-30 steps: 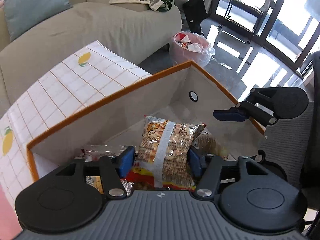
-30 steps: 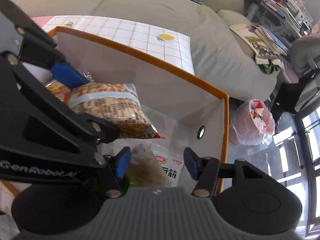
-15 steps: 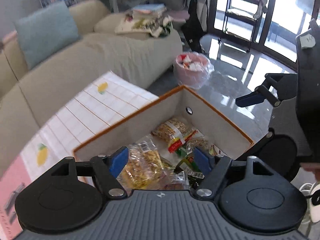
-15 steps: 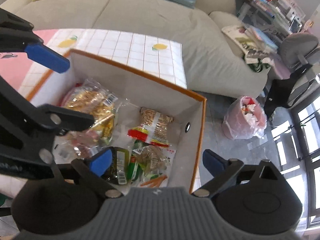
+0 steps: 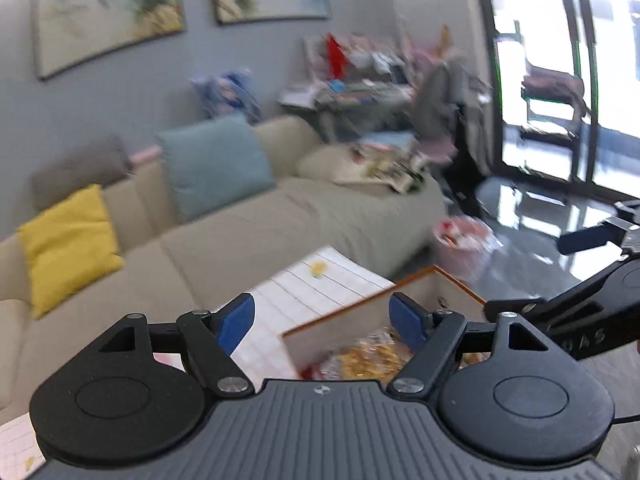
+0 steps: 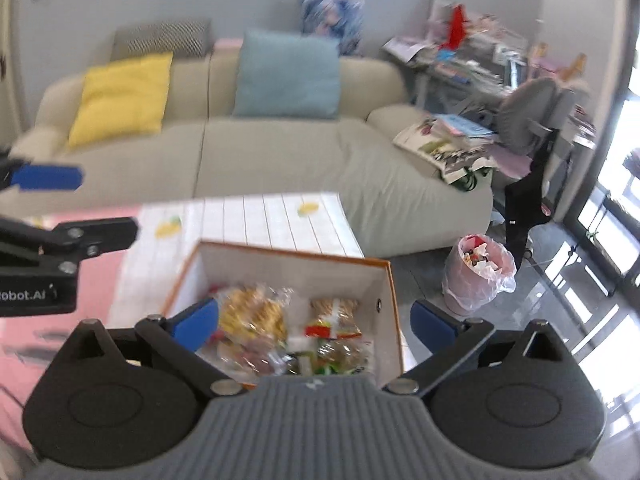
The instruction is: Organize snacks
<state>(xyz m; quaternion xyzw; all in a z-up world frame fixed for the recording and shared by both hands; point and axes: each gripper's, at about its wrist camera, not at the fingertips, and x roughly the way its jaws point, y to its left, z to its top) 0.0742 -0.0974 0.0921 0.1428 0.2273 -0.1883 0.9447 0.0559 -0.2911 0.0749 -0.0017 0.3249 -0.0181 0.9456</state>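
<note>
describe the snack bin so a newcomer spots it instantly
Find the beige sofa; in front of it sits a table with a white lemon-print cloth. At the cloth's near edge stands the storage box: open-topped, pale-walled, holding snack packets. Its orange rim trim sets it apart from the pink-bagged trash bin on the floor alongside.

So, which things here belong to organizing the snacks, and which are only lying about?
For the job:
- box
- snacks inside it
- left tool, jaws opening, nothing between
- right tool, jaws opening, nothing between

Lying about:
- sofa
- yellow cushion
- blue cushion
- bin
- magazines
</note>
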